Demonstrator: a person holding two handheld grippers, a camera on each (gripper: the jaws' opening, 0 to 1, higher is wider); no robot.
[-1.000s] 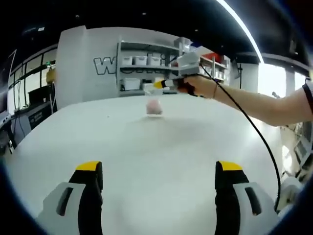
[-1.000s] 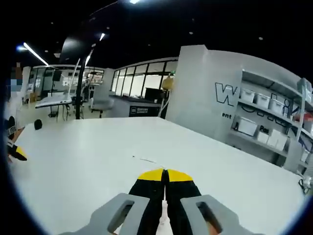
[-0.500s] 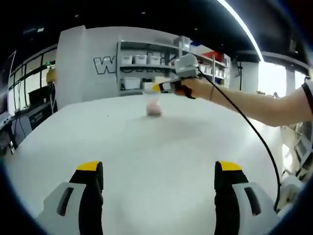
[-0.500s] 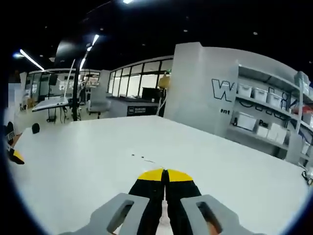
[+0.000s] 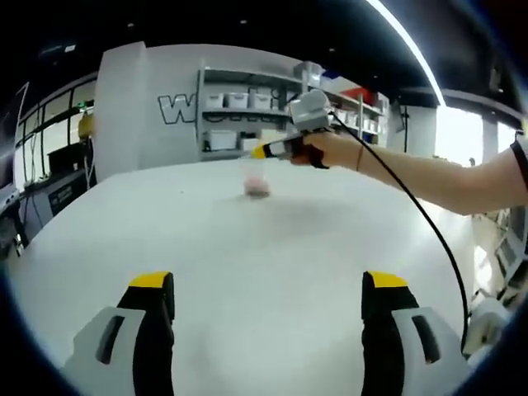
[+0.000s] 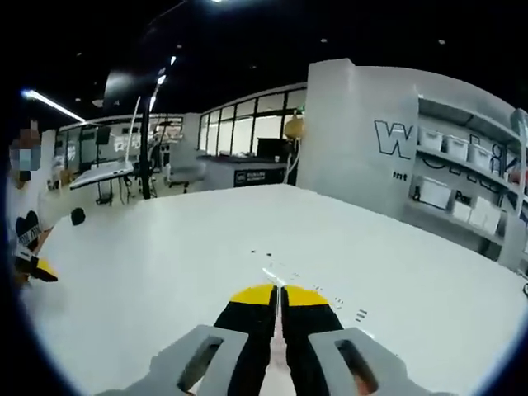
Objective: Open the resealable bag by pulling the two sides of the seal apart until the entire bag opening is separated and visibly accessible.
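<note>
A small clear resealable bag (image 5: 257, 185) with something pink inside hangs blurred at the far middle of the white table (image 5: 247, 247). A hand holds my right gripper (image 5: 262, 151) there, and it is shut on the bag's top edge. Whether the bag's bottom touches the table I cannot tell. In the right gripper view the right gripper (image 6: 277, 294) has its yellow-tipped jaws pressed together, and a thin strip of clear bag (image 6: 275, 273) sticks out beyond them. My left gripper (image 5: 268, 282) stands open near the table's front, far from the bag, with nothing in it.
The person's bare arm (image 5: 429, 177) and a black cable (image 5: 432, 224) cross the right side above the table. Shelves with white bins (image 5: 239, 107) stand behind the far edge. In the right gripper view my left gripper (image 6: 33, 266) shows at the far left over the table (image 6: 165, 256).
My right gripper has shifted slightly left with the bag, which is now blurred by motion. The right view has tilted. My left gripper has stayed put and open.
</note>
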